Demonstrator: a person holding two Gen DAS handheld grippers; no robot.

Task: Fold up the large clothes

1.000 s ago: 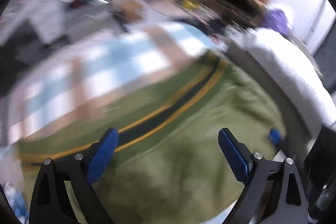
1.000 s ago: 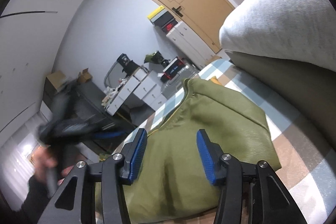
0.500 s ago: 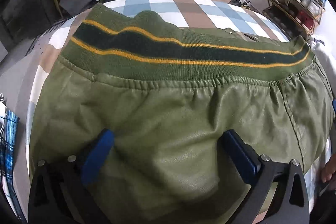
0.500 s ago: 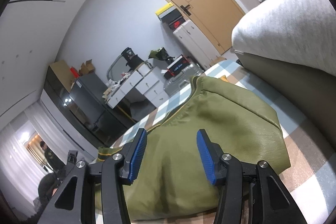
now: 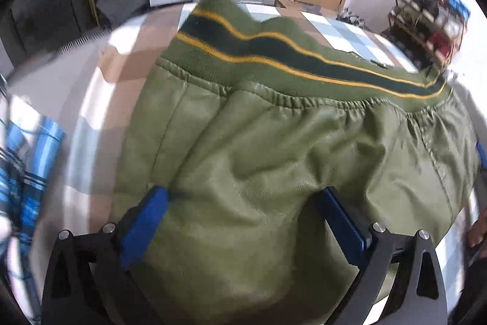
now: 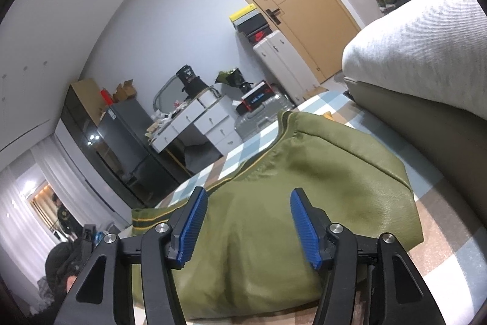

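Fingers of left gripper (image 5: 243, 221) spread wide over olive-green leather-look jacket (image 5: 274, 157) lying on checked bed cover (image 6: 432, 197); right gripper (image 6: 248, 226) opening, fabric between fingers, probably freeing a finished fold.

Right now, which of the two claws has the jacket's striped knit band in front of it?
The left claw: beyond it runs the jacket's yellow-striped knit band. The right claw, jaws opening, faces mostly smooth green jacket.

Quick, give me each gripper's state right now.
Left gripper: open, jaws wide, with the green jacket bulging between them, not pinched.
Right gripper: jaws opening, jacket between the pads, no grip visible.
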